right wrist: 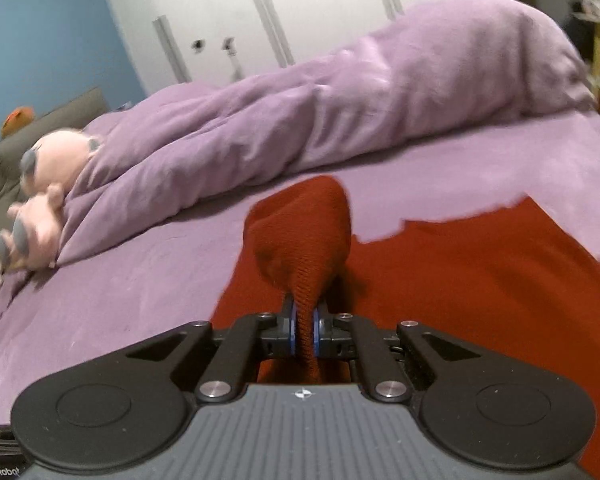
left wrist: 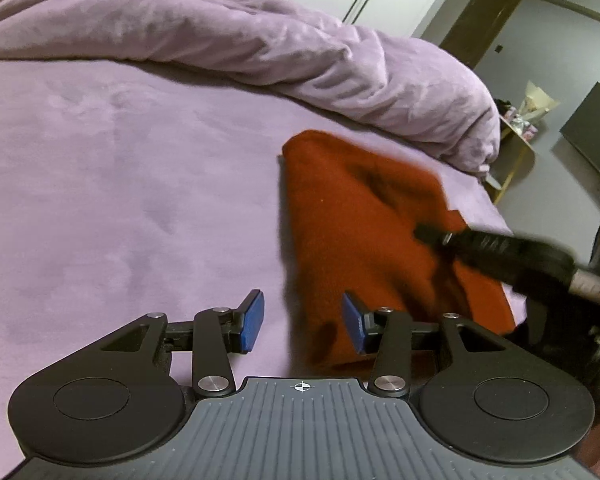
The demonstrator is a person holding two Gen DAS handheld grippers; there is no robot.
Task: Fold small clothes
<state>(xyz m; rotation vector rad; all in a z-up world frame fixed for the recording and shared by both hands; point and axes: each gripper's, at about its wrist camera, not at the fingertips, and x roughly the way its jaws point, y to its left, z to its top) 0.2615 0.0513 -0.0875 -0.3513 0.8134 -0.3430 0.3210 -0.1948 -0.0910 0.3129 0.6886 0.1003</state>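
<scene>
Lying on a bed (left wrist: 120, 184) sheeted in soft, velvety lilac fabric: a rust-red knitted garment (left wrist: 352, 216), thick and fuzzy, with a fine ribbed weave showing up close in the right wrist view. Spreading flat over the sheet on its right-hand part, with a ragged-looking edge against the lilac; rising elsewhere into a rounded, pouch-like hump where being pulled up. Appearing in the left wrist view as a rough triangle, broad near the camera and narrowing to a blunt rounded corner farther off.

Pinching a bunched fold of the garment (right wrist: 300, 248): the right gripper (right wrist: 305, 330), its blue-padded fingers (right wrist: 292, 330) nearly closed with only the cloth between them, the fold standing up and ballooning beyond the tips. Showing in the left wrist view as a blurred black shape (left wrist: 432, 236) reaching over the cloth's right side.

Hovering low over the bed with fingers spread wide and gripping nothing: the left gripper (left wrist: 303, 322), one blue rubbery pad (left wrist: 253, 322) over bare sheet, the other at the garment's near left edge; contact with the cloth impossible to tell.

Heaping along the far side of the bed: a puffy, creased lilac duvet (right wrist: 340, 112), matte and plush. Resting against its left end: pink plush toys (right wrist: 48, 184) with grey patches, blurred. Standing behind: pale wardrobe doors (right wrist: 308, 12) with long vertical handles.
</scene>
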